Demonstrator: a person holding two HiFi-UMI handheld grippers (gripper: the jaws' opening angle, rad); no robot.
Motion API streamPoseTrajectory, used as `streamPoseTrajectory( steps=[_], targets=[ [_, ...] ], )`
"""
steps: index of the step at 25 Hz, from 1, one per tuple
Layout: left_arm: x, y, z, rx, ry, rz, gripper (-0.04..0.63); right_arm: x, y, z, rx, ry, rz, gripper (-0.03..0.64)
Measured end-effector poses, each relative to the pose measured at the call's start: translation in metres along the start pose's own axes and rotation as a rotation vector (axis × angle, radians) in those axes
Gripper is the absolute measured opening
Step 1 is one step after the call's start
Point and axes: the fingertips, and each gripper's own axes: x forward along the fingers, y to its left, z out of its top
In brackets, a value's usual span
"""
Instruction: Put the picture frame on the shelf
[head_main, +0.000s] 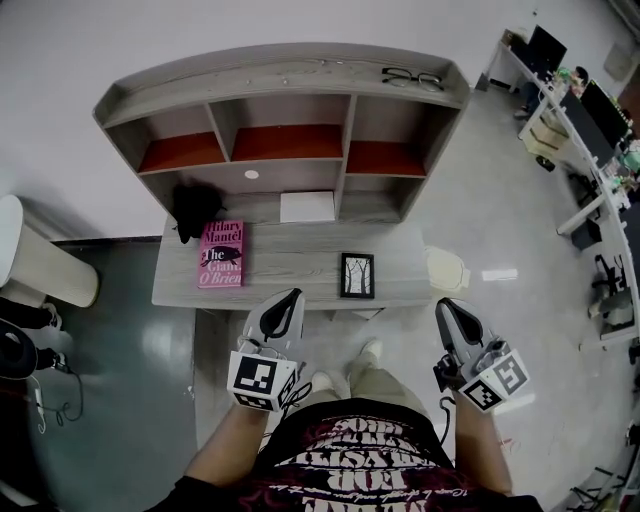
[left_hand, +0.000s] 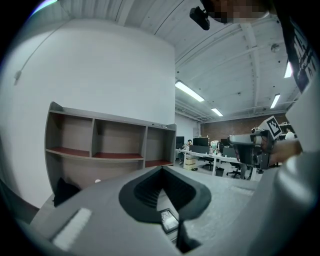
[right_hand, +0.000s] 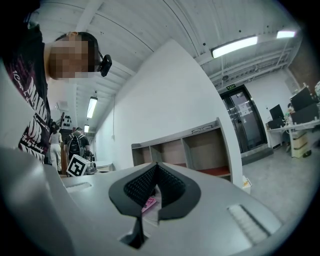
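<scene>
Evidently no grasp had begun: the shelf (head_main: 290, 75) stood at twelve o'clock, open bays facing the person. The left gripper (head_main: 291, 297) and right gripper (head_main: 447, 305) hovered low, jaws together on nothing. The picture frame (head_main: 357, 275) lay flat at the near edge of the desk (head_main: 290, 262), eleven o'clock from the right gripper.

A pink paperback (head_main: 221, 254) lay flat on the left part of the grey desk (head_main: 290, 265), cover up. A floppy black thing (head_main: 196, 208) was bunched just behind it, couldn't tell what it was. A flat white box or sheet (head_main: 307, 206) sat further back, around the middle. A pair of black-rimmed glasses (head_main: 411, 77) rested way up top toward the right. On the floor just off the desk's right end stood a pale bin (head_main: 447, 270). Far right, office tables (head_main: 585, 215) carried dark monitors (head_main: 600, 110).
</scene>
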Motion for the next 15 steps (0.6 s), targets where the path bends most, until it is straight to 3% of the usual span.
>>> streamPoseTrajectory(
  steps=[15],
  targets=[
    [0.006,-0.004,0.003,0.003,0.016,0.002,0.002,0.009,-0.014,-0.004,0.039,0.005,0.021,0.026]
  ],
)
